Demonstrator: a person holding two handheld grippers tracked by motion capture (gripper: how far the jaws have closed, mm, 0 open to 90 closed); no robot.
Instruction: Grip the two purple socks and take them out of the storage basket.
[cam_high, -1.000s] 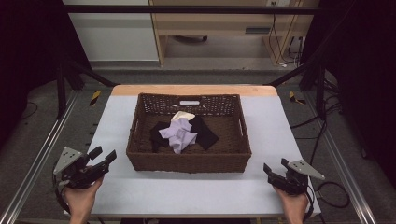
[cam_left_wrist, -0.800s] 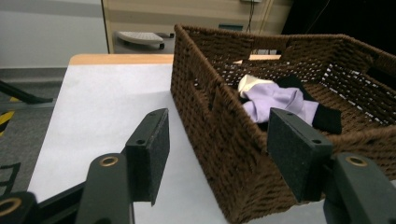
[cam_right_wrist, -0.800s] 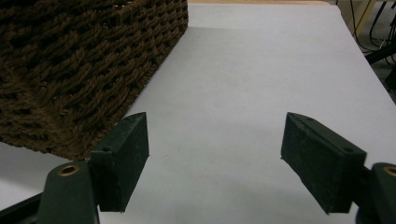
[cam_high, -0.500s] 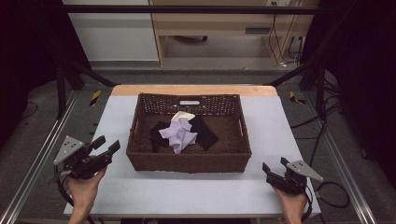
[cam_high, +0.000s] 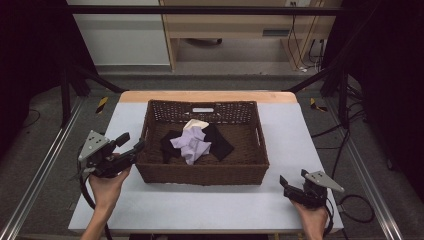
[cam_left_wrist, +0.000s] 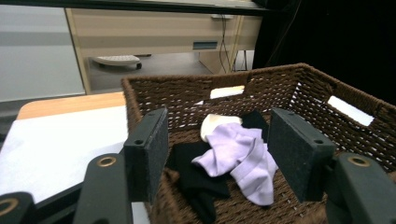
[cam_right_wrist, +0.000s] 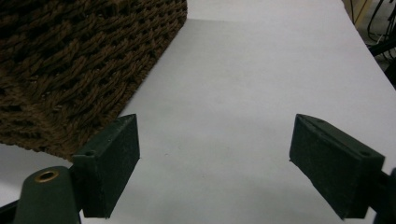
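Observation:
A brown wicker basket (cam_high: 205, 175) stands mid-table and holds a lilac cloth (cam_high: 192, 144), black cloths (cam_high: 218, 140) and a cream piece (cam_high: 195, 124). My left gripper (cam_high: 131, 141) is open, raised at the basket's left rim with its jaws pointing over the wall. In the left gripper view the lilac cloth (cam_left_wrist: 243, 156) and a black cloth (cam_left_wrist: 196, 179) lie inside the basket (cam_left_wrist: 299, 91) beyond the open fingers (cam_left_wrist: 147, 149). My right gripper (cam_high: 293, 184) rests open near the table's front right corner, beside the basket's corner (cam_right_wrist: 70, 60), with nothing between its jaws.
The white table (cam_high: 300, 130) has a wooden strip along its far edge. Metal rails run along both sides of the table. A wooden cabinet (cam_high: 235, 25) and cables (cam_high: 350, 205) sit on the floor beyond and to the right.
My left gripper has lifted and moved right and forward, from the table's front left up to the basket's left rim. The right gripper has stayed put.

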